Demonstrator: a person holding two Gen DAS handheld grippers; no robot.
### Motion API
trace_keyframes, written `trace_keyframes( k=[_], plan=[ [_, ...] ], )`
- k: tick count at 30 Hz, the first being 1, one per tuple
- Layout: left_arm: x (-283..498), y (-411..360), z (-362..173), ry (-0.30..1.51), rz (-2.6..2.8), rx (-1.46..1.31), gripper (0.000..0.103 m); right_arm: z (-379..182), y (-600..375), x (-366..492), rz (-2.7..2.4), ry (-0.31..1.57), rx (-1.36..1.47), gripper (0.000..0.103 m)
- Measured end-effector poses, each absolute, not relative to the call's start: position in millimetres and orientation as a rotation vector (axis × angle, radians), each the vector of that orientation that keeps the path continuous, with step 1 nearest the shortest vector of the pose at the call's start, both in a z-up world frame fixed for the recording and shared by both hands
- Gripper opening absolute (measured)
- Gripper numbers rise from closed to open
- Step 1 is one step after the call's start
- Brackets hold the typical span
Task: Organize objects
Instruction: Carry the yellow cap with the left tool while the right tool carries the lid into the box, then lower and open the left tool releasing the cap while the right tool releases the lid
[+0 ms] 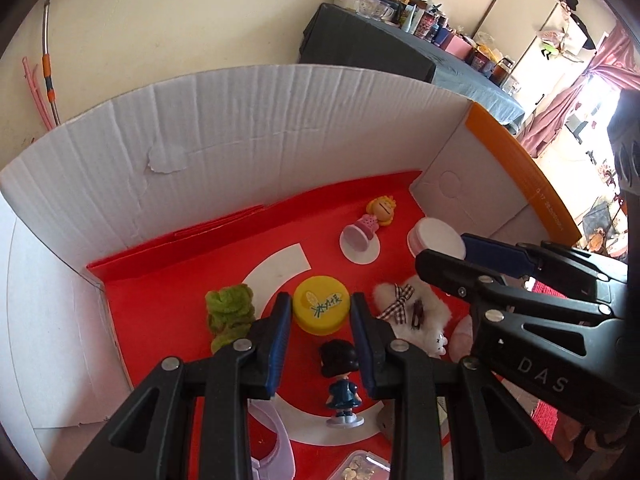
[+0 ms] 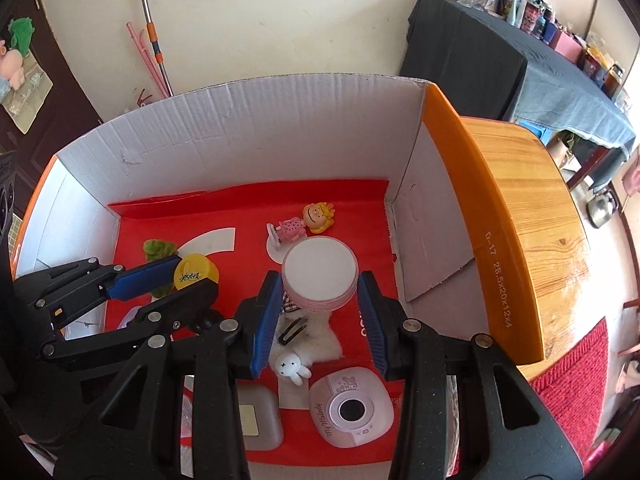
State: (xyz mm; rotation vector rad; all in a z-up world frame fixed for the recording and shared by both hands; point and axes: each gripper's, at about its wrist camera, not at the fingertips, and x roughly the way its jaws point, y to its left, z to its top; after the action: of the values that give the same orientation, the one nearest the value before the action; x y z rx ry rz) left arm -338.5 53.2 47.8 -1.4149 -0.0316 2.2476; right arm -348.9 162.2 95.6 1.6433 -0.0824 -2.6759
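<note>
The yellow cap sits gripped in my left gripper, the white-lidded jar in my right gripper, both lifted, awaiting placement inside the box.

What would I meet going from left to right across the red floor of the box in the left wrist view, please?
Green fuzzy toy → yellow cap → white fluffy piece with a checked bow. Farther back, the blonde figurine comes before the pink-rimmed white lid.
</note>
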Motion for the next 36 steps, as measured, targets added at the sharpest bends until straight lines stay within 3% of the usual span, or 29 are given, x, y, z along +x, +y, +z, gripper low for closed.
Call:
trace_keyframes(
  k=[21, 36],
  plan=[
    [-352.8, 63.7, 38.4, -0.088, 2.300, -1.514, 0.030, 67.1, 172.8, -372.1, -2.686, -0.238, 1.793, 0.038],
    [-359.7, 70.8, 39.0, -0.084, 2.297, -1.526, 0.030, 70.6, 172.5, -374.6, -2.690, -0.237, 1.795, 0.037]
  ],
)
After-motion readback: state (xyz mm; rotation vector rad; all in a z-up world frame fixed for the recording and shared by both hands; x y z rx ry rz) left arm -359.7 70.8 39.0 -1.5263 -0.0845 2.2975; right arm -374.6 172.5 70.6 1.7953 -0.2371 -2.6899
